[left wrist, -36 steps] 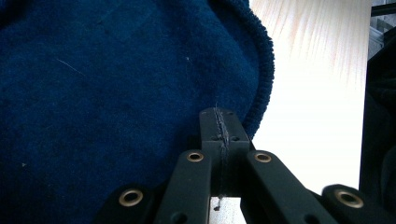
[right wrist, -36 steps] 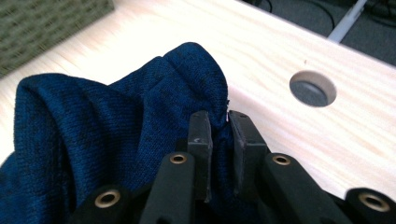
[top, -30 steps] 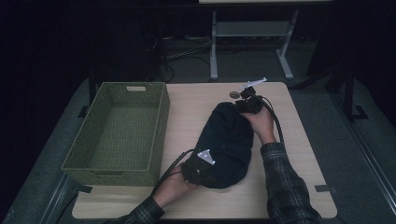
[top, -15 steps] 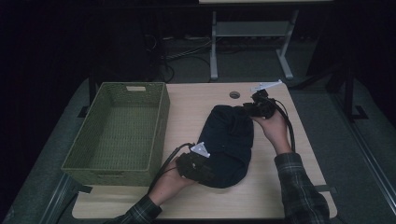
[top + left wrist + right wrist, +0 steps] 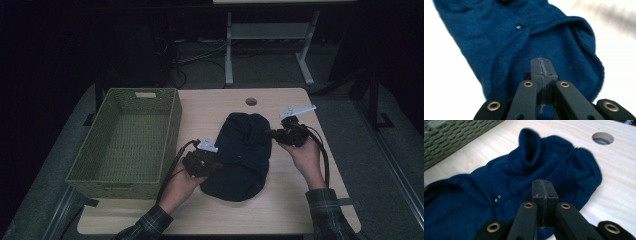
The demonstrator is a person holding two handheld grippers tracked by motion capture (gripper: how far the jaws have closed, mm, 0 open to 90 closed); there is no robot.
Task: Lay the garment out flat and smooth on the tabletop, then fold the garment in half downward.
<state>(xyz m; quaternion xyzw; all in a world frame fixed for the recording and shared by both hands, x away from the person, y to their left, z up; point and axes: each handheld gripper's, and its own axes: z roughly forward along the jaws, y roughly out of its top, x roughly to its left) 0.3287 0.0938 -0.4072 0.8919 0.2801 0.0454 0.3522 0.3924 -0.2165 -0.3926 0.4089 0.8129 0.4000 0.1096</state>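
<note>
— Two grippers, what state?
— Left gripper (image 5: 212, 159) and right gripper (image 5: 274, 133): jaws just closed, each pinching an edge of the garment (image 5: 240, 155).
— Garment?
— Dark blue knit, crumpled, lying mid-table (image 5: 210, 105), right of the basket (image 5: 127, 137).

Garment (image 5: 242, 155) lies on table (image 5: 210, 107), right of basket (image 5: 125, 137).

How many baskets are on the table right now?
1. The green woven basket stands on the table's left side, left of the dark blue garment.
</note>
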